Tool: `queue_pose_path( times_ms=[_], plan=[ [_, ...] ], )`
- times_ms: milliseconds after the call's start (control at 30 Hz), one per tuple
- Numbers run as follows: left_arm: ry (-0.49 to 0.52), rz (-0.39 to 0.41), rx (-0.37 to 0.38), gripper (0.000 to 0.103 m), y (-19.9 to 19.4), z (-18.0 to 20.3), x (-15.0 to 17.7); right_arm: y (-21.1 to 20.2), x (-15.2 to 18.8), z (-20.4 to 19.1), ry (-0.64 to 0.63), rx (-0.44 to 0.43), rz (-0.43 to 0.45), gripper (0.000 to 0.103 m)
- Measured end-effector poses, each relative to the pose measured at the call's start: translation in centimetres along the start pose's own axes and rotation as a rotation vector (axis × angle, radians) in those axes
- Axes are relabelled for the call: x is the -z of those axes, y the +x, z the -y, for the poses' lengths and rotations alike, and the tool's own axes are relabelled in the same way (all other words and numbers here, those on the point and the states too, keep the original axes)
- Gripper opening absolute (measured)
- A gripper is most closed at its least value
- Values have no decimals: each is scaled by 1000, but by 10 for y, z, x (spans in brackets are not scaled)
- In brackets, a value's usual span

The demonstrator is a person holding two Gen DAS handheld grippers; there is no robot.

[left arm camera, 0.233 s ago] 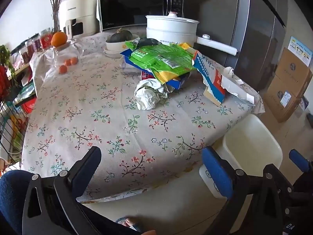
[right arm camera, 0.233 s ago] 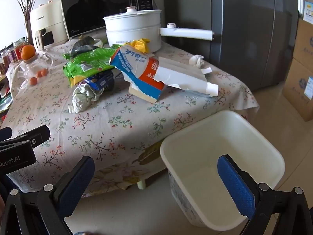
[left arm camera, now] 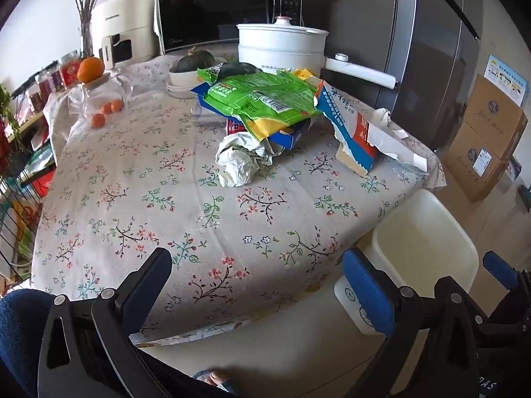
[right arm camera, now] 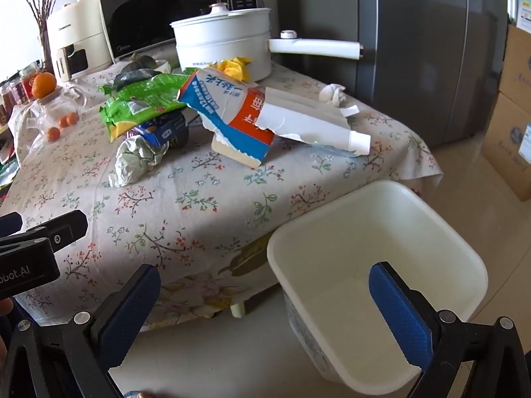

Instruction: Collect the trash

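Trash lies in a heap on the flowered tablecloth: a crumpled white paper ball, a green and yellow snack bag, a blue box under it, a torn blue, white and red carton, and a small white tissue wad. A white bin stands on the floor by the table's near right corner. My left gripper is open and empty before the table's near edge. My right gripper is open and empty, at the bin's near rim.
At the back stand a white pot with a long handle, a microwave, a white appliance, a bowl with a dark squash, and oranges by a jar. A grey fridge and cardboard boxes stand right.
Both views have shifted only slightly; the grippers stay open and empty and nothing on the table has moved.
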State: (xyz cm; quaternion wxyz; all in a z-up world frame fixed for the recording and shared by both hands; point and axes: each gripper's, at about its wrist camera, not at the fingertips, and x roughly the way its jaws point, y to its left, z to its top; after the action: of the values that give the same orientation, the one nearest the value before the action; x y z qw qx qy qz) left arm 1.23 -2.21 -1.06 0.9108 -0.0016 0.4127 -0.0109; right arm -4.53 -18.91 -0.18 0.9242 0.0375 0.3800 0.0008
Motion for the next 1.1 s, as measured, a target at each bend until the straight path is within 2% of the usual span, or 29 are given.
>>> queue_pose_path(
  times_ms=[300,1100],
  plan=[
    [-10,-41,-1,103,19,-4,-2,8,-5,2,-3,-1,-33,103],
    [-19,-53,-34,103,19,-2,0,22,-5,-2,-18,-11,-78,103]
  ],
)
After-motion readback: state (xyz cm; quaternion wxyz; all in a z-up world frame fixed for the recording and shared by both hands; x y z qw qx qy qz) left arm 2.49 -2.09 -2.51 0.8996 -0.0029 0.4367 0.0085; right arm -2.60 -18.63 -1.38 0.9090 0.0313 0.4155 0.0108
